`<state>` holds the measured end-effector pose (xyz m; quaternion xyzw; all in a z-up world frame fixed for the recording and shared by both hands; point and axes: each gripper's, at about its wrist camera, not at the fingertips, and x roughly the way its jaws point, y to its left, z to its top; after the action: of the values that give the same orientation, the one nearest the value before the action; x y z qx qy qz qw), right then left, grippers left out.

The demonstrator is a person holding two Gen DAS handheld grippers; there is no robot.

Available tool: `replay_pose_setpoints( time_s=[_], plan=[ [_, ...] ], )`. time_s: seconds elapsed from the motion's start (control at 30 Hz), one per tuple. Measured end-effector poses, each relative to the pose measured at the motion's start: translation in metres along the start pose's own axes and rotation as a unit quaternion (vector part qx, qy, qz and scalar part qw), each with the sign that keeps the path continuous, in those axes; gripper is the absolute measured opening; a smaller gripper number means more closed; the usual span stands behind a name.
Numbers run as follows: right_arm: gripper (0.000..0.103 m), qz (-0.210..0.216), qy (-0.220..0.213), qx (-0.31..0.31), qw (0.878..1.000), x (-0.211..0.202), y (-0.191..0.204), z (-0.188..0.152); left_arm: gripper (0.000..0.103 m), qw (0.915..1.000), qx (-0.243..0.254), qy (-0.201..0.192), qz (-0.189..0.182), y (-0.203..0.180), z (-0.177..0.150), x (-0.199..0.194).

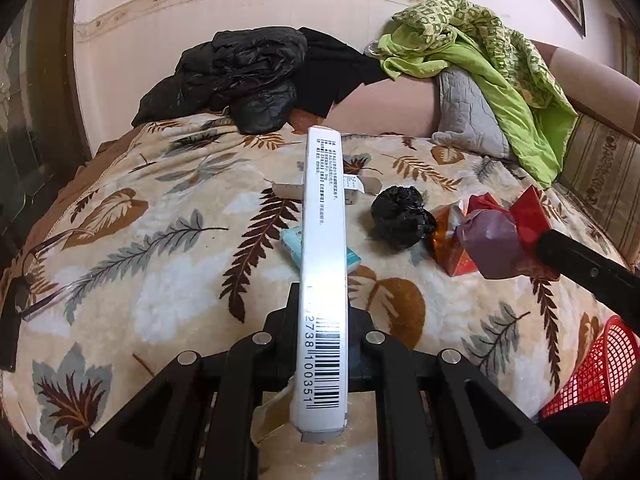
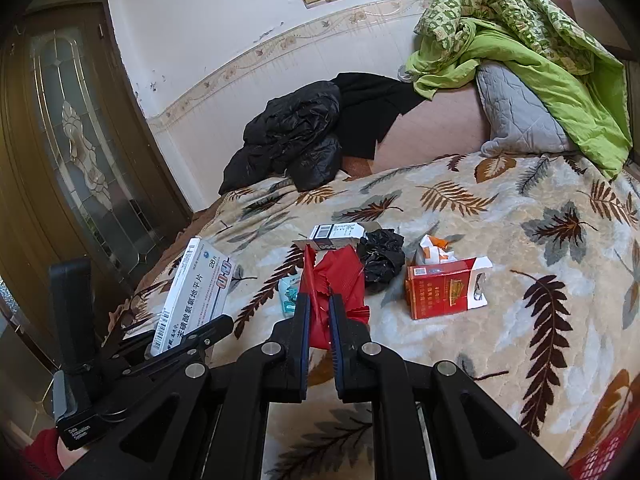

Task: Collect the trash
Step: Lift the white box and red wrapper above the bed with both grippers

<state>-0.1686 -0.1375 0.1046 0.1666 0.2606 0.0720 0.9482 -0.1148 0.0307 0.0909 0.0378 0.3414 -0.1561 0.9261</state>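
The left gripper clamps its fingers on a white medicine box above the bed; the right gripper pinches a red wrapper, which could tear loose from so thin a hold before reaching the red basket

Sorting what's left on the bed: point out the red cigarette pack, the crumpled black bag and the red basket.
Red cigarette pack [image 2: 438, 292]: right wrist view, printed front face.
Crumpled black bag [image 2: 380, 258]: right wrist view, centre of wad.
Red basket [image 1: 592, 368]: left wrist view, mesh wall.

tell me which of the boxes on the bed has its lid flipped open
The red cigarette box, lying right of the black crumpled bag; its top flap stands open, unlike the small white barcode box behind.
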Motion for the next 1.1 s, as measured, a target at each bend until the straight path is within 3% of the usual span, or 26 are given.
replay_pose_setpoints(
  time_s=[1.1],
  plan=[
    [0.010, -0.005, 0.015, 0.012, 1.000, 0.017, -0.016, 0.000, 0.013, 0.9992, 0.040, 0.002, 0.002, -0.022, -0.002, 0.028]
  ],
)
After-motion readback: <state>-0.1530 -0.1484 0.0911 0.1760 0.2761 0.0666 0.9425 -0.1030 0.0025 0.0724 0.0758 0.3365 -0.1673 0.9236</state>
